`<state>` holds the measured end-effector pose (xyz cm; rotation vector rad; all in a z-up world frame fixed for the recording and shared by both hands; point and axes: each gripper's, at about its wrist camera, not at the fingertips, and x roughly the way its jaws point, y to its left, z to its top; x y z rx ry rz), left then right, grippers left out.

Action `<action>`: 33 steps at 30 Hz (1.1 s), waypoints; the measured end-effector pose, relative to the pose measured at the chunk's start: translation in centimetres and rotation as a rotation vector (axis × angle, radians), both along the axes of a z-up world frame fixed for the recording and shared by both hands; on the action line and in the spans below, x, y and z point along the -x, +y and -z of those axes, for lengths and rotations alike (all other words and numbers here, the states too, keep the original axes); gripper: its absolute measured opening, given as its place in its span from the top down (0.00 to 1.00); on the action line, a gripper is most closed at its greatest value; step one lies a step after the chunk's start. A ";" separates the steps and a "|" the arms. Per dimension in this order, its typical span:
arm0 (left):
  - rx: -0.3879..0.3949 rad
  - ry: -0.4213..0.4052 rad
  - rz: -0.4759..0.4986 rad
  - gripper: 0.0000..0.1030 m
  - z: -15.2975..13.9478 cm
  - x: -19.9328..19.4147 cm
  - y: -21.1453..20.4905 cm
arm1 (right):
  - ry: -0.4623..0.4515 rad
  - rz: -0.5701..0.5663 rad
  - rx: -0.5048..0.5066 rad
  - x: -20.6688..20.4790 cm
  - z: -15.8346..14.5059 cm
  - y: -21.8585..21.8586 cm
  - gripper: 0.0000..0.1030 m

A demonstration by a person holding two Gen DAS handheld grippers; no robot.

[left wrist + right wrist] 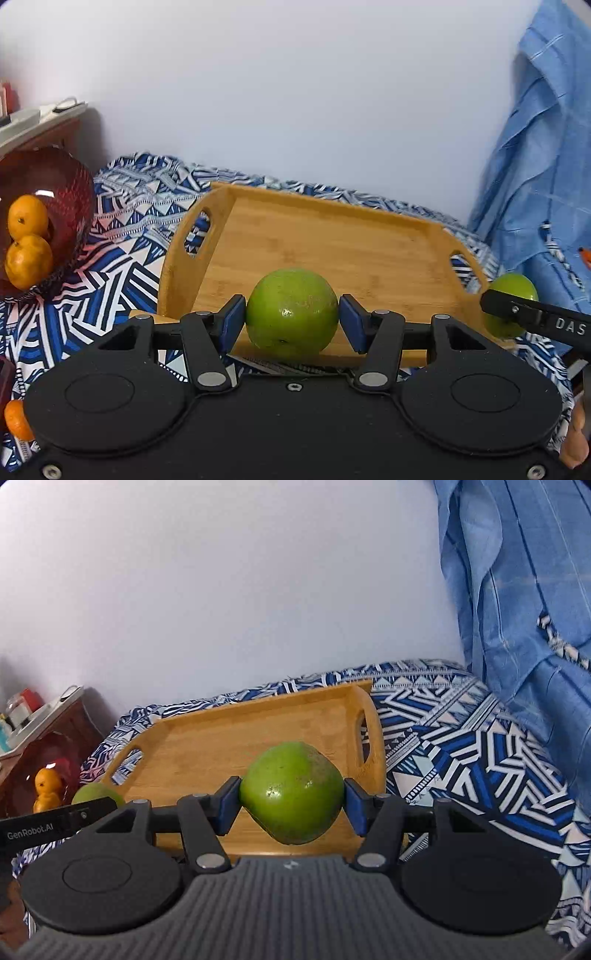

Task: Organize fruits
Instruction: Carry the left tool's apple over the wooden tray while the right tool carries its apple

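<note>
- Nearest, the left gripper [291, 320] has its blue pads pressed on a round green fruit [291, 313], jaws about half apart; the right gripper [291, 797] clamps a lumpier green fruit [291, 792] the same way
- Both fruits hang just over the near edge of the wooden tray [332, 236]; they look firm, smooth-skinned and fairly heavy, likely to roll once released; a grip across the widest part suits them
- Farther left, a red bowl [62, 181] holds oranges [27, 218] on the patterned cloth [122, 229]
</note>
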<state>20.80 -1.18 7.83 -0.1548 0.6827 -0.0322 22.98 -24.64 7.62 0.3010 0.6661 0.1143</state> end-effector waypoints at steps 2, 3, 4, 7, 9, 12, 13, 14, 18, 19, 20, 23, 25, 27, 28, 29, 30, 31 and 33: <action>-0.013 0.014 -0.007 0.48 0.6 -1.0 -0.1 | 0.024 0.005 -0.017 -0.8 0.7 -0.1 0.40; -0.019 0.017 -0.008 0.48 0.9 -1.2 -0.2 | 0.030 0.000 -0.016 -1.0 1.0 0.0 0.40; -0.024 0.016 -0.010 0.48 1.1 -1.5 -0.3 | 0.033 -0.004 -0.009 -1.2 1.3 0.1 0.40; -0.027 0.017 -0.013 0.48 1.5 -2.3 -0.4 | 0.049 -0.005 0.005 -2.0 1.9 0.3 0.40; -0.020 0.024 -0.009 0.48 1.7 -2.7 -0.4 | 0.053 -0.002 0.003 -2.3 2.2 0.2 0.40; -0.039 0.028 -0.005 0.48 2.0 -3.1 -0.7 | 0.054 0.007 0.002 -2.8 2.5 0.2 0.40; -0.047 0.028 -0.006 0.48 2.1 -3.2 -0.8 | 0.055 0.007 0.002 -3.0 2.6 0.2 0.40; -0.052 0.029 -0.007 0.48 2.3 -3.2 -0.9 | 0.058 0.006 0.004 -3.1 2.7 0.2 0.40; -0.057 0.024 -0.012 0.48 2.6 -3.4 -1.0 | 0.073 0.011 0.011 -3.5 3.2 0.3 0.40; -0.060 0.024 -0.011 0.48 2.6 -3.4 -1.0 | 0.076 0.011 0.009 -3.6 3.3 0.3 0.40; -0.064 0.023 -0.011 0.48 2.6 -3.5 -1.0 | 0.078 0.013 0.006 -3.7 3.3 0.4 0.40; -0.066 0.020 -0.013 0.48 2.6 -3.5 -1.0 | 0.082 0.013 0.003 -3.8 3.4 0.4 0.40; -0.070 0.015 -0.010 0.48 2.7 -3.5 -1.0 | 0.084 0.009 0.010 -3.9 3.5 0.5 0.40; -0.080 0.009 -0.002 0.48 2.8 -3.3 -1.1 | 0.089 0.008 0.019 -4.0 3.6 0.7 0.40; -0.086 0.005 0.003 0.48 2.8 -3.3 -1.1 | 0.086 0.007 0.024 -3.9 3.6 0.8 0.40; -0.092 0.003 0.007 0.48 2.8 -3.2 -1.2 | 0.088 0.007 0.028 -3.9 3.6 0.9 0.40; -0.098 0.000 0.011 0.48 2.8 -3.1 -1.3 | 0.088 0.007 0.031 -4.0 3.5 0.9 0.40; -0.101 0.000 0.012 0.48 2.8 -3.1 -1.3 | 0.087 0.007 0.034 -4.0 3.5 1.0 0.40; -0.104 0.000 0.011 0.48 2.8 -3.1 -1.4 | 0.086 0.005 0.037 -4.0 3.5 1.0 0.40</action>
